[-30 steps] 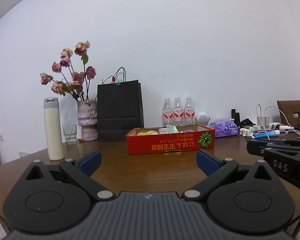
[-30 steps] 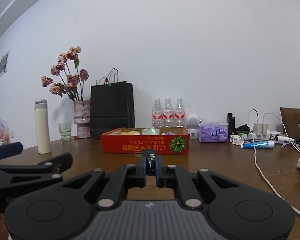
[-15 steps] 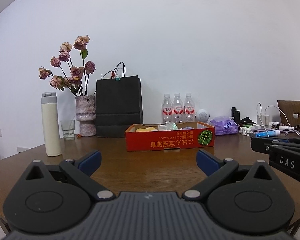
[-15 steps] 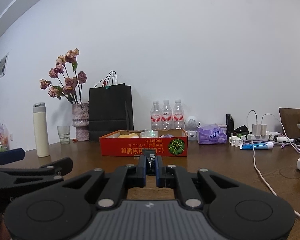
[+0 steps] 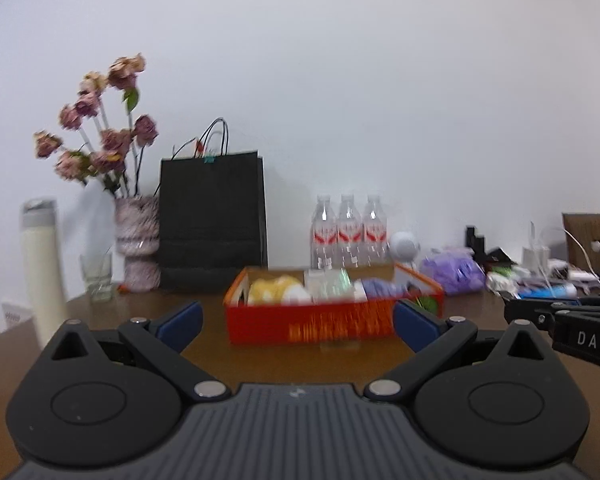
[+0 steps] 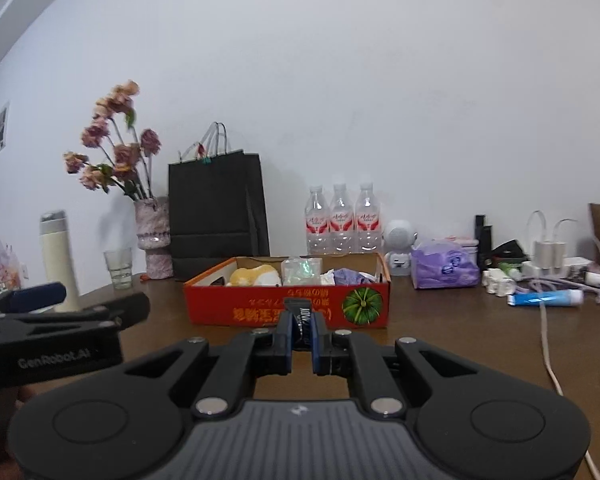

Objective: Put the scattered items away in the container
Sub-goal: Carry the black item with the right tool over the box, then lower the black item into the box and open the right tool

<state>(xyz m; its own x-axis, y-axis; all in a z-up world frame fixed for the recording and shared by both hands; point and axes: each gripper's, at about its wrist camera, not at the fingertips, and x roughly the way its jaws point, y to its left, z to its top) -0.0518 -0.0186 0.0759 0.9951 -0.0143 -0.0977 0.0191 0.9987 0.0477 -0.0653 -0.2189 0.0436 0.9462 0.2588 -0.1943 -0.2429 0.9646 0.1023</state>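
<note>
- Red cardboard box, printed with a green pumpkin, is sitting on the brown table in front of the black paper bag; it is holding a yellow item, a clear packet and something purple.
- Right hand-held gripper is clamping a small dark sachet just before the box.
- Left hand-held gripper is standing wide apart, holding nothing.
- Sachet lettering and box contents are staying blurred; the left view is smearing.
</note>
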